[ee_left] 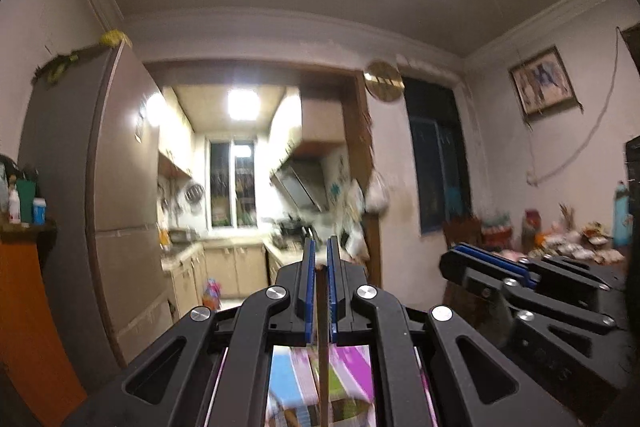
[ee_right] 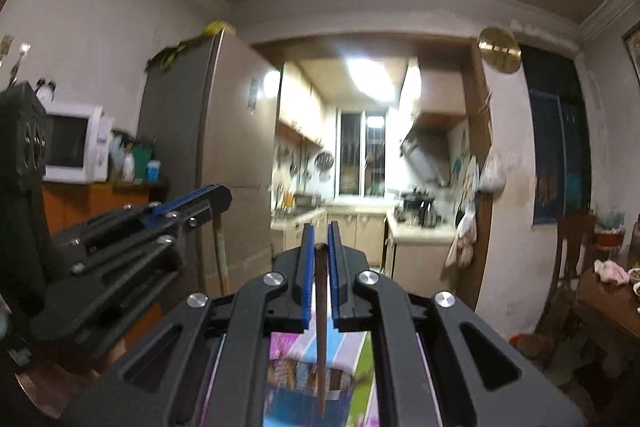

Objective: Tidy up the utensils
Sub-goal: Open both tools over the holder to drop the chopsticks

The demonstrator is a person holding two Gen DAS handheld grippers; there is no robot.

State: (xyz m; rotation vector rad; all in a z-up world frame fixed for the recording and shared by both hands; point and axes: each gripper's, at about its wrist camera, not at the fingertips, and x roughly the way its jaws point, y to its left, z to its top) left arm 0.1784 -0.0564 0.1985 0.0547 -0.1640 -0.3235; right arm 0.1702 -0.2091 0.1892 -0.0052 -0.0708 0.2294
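Observation:
My left gripper (ee_left: 319, 247) is shut on a thin wooden stick, probably a chopstick (ee_left: 323, 347), which hangs down between the blue pads. It also shows at the left of the right wrist view (ee_right: 216, 197), where the light stick (ee_right: 221, 255) drops below its tip. My right gripper (ee_right: 319, 233) is shut on a dark brown chopstick (ee_right: 320, 327) that points downward. It also shows at the right of the left wrist view (ee_left: 456, 255). Both grippers are raised and level, facing the kitchen.
A colourful patterned cloth (ee_left: 348, 379) lies below the grippers. A grey fridge (ee_left: 116, 187) stands to the left, a microwave (ee_right: 70, 143) on an orange cabinet beyond it. A cluttered dark table (ee_left: 572, 247) and a wooden chair (ee_right: 568, 267) are to the right.

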